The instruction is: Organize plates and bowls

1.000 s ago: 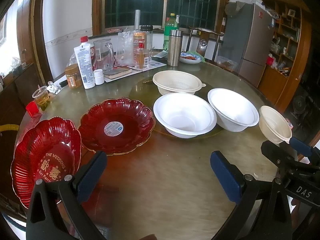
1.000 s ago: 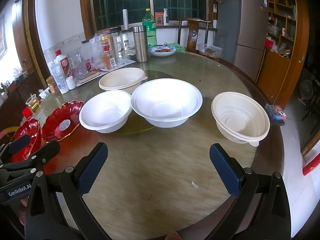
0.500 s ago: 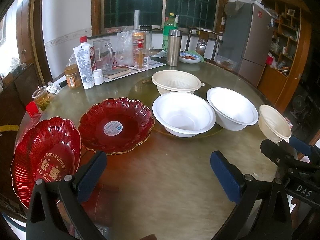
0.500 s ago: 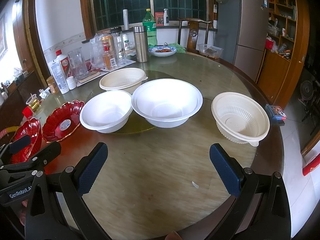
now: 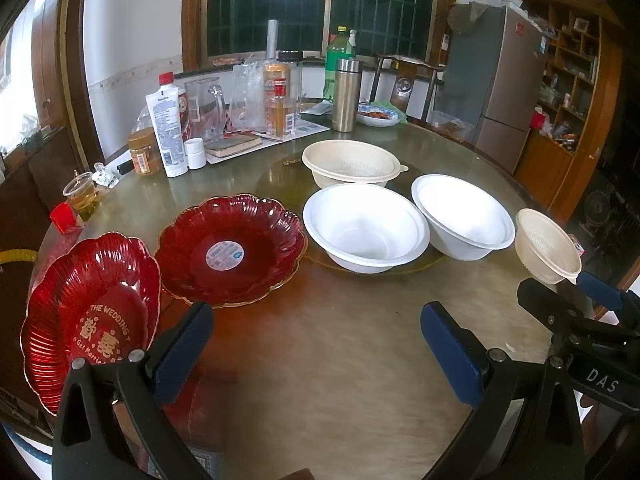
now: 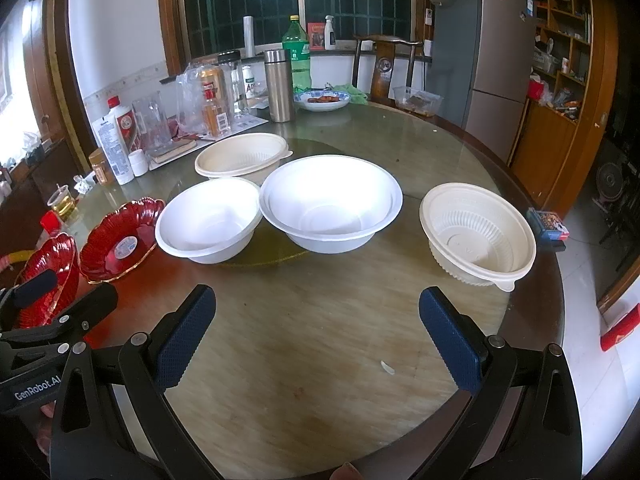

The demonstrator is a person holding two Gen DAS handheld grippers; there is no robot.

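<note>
Red plate (image 5: 92, 312) (edge claw-hidden)

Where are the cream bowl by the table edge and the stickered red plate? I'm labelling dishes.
cream bowl (image 6: 478, 234), right wrist view, ribbed inner floor.
stickered red plate (image 5: 256, 236), left wrist view, red inner surface beside the sticker.

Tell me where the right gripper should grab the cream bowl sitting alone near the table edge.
Pinch the rim of the cream bowl at its near side, one finger inside and one outside. It sits upright and apart from the white bowls, and the open right gripper already faces that side.
</note>
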